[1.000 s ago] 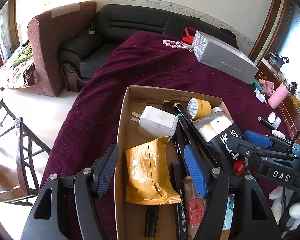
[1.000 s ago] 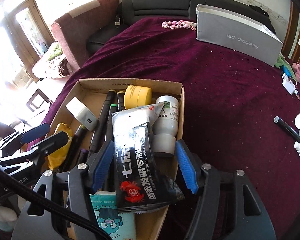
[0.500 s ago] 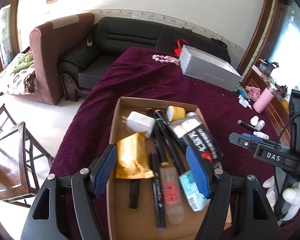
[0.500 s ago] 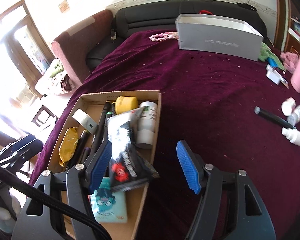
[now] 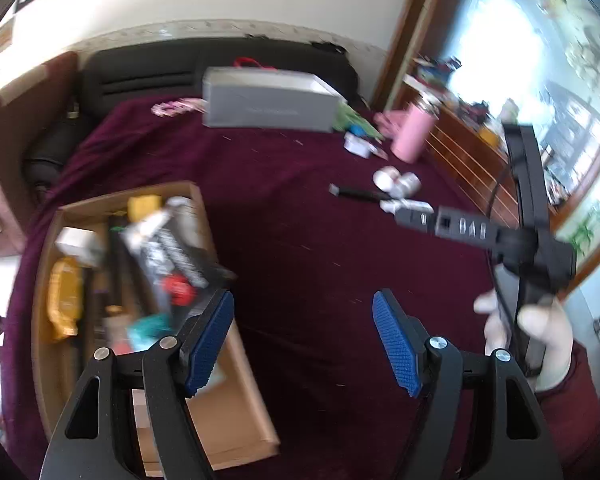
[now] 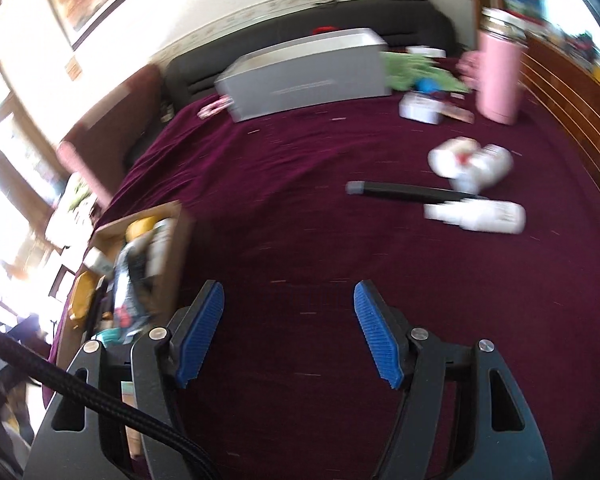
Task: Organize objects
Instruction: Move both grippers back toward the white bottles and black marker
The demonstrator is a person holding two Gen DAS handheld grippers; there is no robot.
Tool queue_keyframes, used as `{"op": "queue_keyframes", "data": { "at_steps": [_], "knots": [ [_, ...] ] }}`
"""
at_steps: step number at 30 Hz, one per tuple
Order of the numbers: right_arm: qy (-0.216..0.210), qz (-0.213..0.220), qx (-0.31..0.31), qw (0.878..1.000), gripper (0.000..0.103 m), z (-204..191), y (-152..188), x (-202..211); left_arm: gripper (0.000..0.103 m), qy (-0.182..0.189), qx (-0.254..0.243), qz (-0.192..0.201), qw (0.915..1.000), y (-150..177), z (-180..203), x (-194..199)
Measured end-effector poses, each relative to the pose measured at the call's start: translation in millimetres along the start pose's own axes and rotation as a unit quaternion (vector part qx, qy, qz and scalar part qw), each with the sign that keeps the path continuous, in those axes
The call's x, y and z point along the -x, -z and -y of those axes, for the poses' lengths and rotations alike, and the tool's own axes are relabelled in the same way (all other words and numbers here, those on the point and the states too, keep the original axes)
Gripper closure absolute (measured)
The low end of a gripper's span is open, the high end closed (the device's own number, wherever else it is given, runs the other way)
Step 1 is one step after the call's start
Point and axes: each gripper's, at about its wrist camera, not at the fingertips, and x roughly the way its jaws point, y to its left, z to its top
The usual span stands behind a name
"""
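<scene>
A: Both tools have swung away from the cardboard box [image 5: 236, 408], which sat right under them a moment ago and now lies off to the left. Left tool [image 5: 303, 340] has its blue pads spread apart, nothing between them, over bare maroon surface [image 5: 300, 248].

B: Same for the right tool [image 6: 287, 328]: pads apart, empty, over open cloth. The box is packed: yellow packet [image 5: 62, 300], black snack bag [image 5: 176, 256], yellow jar [image 5: 142, 206].

A: Further out, what used to be small at the edge now looms closer. Black pen [image 6: 404, 192] lying flat, white bottles [image 6: 476, 212] just beside it.

B: Beyond those, the pink tumbler [image 6: 500, 76] stands upright, the grey box [image 6: 308, 76] at the far edge. Everything is smeared with blur.
</scene>
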Motion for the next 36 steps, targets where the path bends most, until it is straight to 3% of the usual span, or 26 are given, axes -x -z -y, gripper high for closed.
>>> {"op": "queue_keyframes", "data": {
  "at_steps": [5,10,14,19,21,24,25,27,28,30,33,36],
  "knots": [
    [0.011,0.028,-0.065,0.997,0.031,76,-13,16,0.037,0.035,-0.023,-0.049,0.9979,14,44,-53],
    [-0.005,0.045,-0.125,0.991,0.029,139,-32,13,0.037,0.037,-0.02,-0.099,0.9942,27,59,-100],
    [-0.013,0.042,-0.158,0.986,0.029,172,-49,-10,0.037,0.028,-0.014,-0.11,0.9935,30,60,-118],
    [-0.028,0.023,-0.184,0.982,0.029,202,-67,-44,0.036,0.032,-0.012,-0.093,0.9951,30,57,-120],
    [-0.041,0.009,-0.185,0.982,0.029,208,-72,-58,0.028,0.04,-0.014,-0.088,0.9952,31,57,-120],
    [-0.107,-0.047,-0.165,0.979,0.027,198,-69,-75,0.019,0.045,-0.031,-0.074,0.9958,37,62,-118],
    [-0.153,-0.07,-0.156,0.973,0.027,190,-65,-78,0.017,0.043,-0.04,-0.07,0.9958,39,64,-118],
    [-0.263,-0.127,-0.114,0.95,0.027,161,-51,-77,0.011,0.037,-0.058,-0.064,0.9956,43,70,-118],
    [-0.281,-0.135,-0.088,0.946,0.027,149,-47,-71,0.009,0.036,-0.062,-0.064,0.9954,43,72,-120],
    [-0.246,-0.108,-0.047,0.962,0.027,134,-47,-50,0.003,0.041,-0.06,-0.066,0.9952,42,74,-121],
    [-0.107,-0.047,-0.015,0.993,0.027,126,-62,-35,0.002,0.044,-0.059,-0.065,0.9951,43,74,-122],
    [-0.038,-0.035,0.016,0.999,0.027,113,-75,-49,0.002,0.053,-0.052,-0.063,0.9952,44,71,-120]
  ]
}}
